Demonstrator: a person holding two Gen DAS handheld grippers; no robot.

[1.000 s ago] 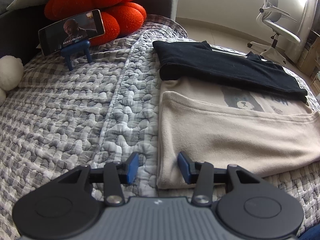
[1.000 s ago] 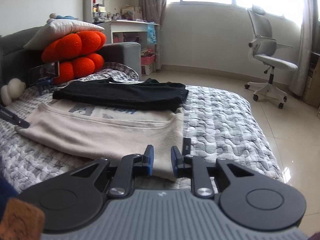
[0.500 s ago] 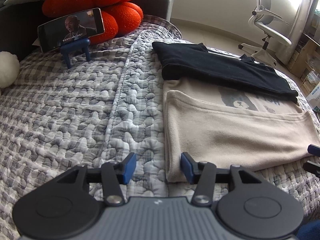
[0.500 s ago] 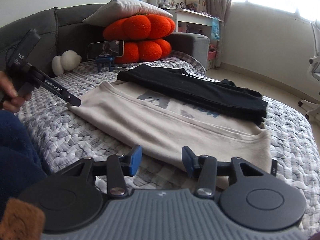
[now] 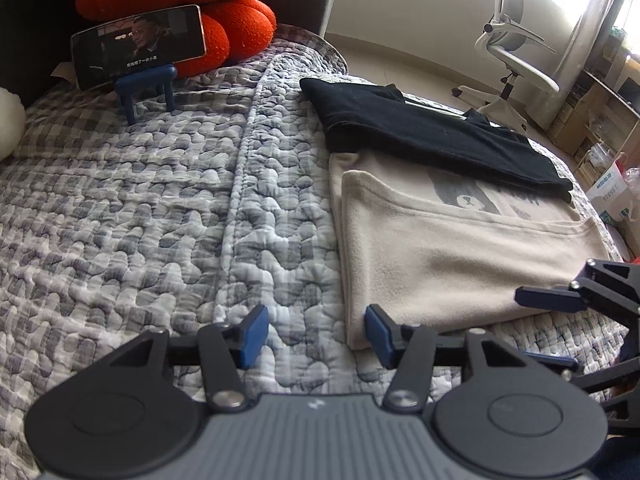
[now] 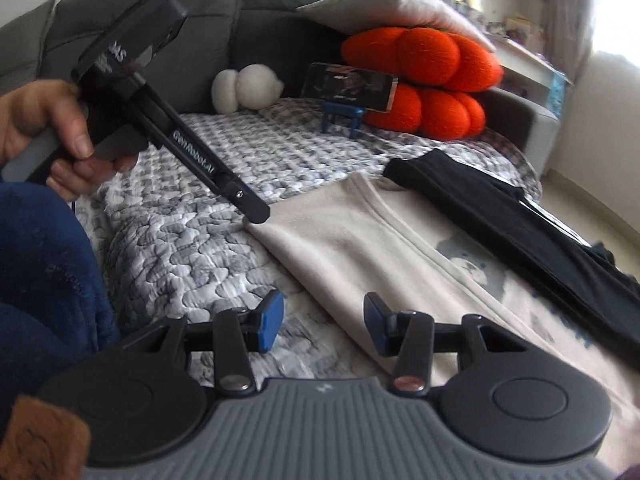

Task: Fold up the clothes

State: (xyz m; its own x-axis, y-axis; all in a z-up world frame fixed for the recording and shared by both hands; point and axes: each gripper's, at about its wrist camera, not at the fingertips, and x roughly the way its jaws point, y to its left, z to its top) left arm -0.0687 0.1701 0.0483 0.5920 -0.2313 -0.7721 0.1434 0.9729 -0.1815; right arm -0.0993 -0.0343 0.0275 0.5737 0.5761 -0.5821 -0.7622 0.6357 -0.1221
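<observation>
A folded beige sweatshirt [image 5: 448, 248] lies on the quilted bed [image 5: 160, 208], a black garment [image 5: 420, 132] across its far edge. The left gripper [image 5: 314, 334] is opening, empty, at its near-left corner; the right gripper [image 6: 324, 322] stands parted, unclenched, over its near edge.

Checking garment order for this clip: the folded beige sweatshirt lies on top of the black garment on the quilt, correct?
Reversed. In the left wrist view the black garment lies over the far part of the beige sweatshirt, partly covering its bear print. Both are on the quilt.
</observation>
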